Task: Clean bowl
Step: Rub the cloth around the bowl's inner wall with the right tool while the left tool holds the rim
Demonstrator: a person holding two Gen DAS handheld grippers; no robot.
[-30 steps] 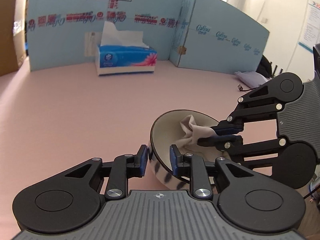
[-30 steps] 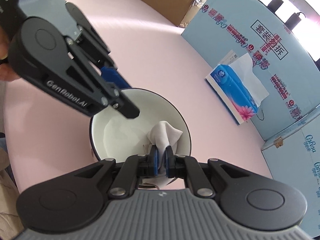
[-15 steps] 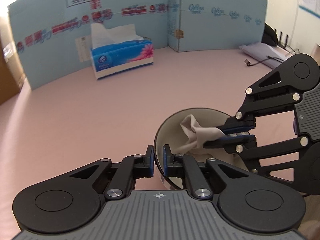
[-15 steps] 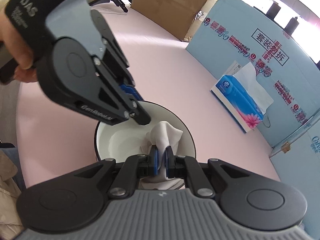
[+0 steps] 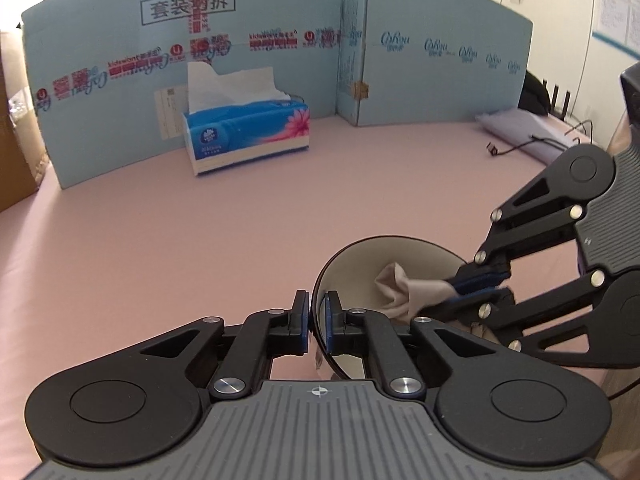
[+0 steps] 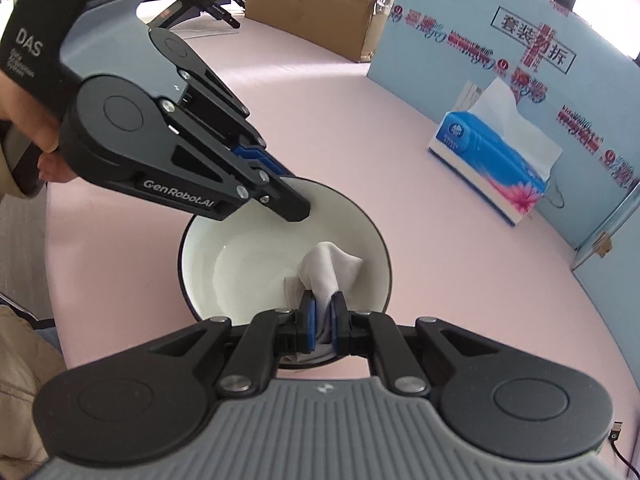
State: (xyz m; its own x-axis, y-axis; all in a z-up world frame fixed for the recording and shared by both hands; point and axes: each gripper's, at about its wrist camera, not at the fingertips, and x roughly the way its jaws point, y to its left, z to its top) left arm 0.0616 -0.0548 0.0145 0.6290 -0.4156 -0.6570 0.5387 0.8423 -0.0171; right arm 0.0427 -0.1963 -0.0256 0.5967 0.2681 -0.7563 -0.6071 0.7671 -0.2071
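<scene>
A white bowl (image 6: 248, 264) with a dark rim and dark outside (image 5: 404, 258) sits tilted on the pink table. My left gripper (image 5: 317, 310) is shut on the bowl's near rim, one pad inside and one outside; the right wrist view shows it (image 6: 294, 204) pinching the far rim. A crumpled pale cloth (image 6: 328, 268) lies against the inner wall of the bowl. My right gripper (image 6: 323, 312) is shut on that cloth (image 5: 396, 288), and it enters the left wrist view from the right (image 5: 476, 284).
A blue tissue box (image 5: 246, 136) (image 6: 492, 160) stands at the back before a light-blue cardboard screen (image 5: 440, 68). A brown carton (image 6: 320, 4) sits further off. A cable (image 5: 520, 146) and folded fabric lie at the far right. A person's hand (image 6: 36, 136) holds the left gripper.
The left gripper's jaws have gone from open around the bowl's rim to shut on it. The bowl has tipped and turned a little. The right gripper still holds the cloth inside.
</scene>
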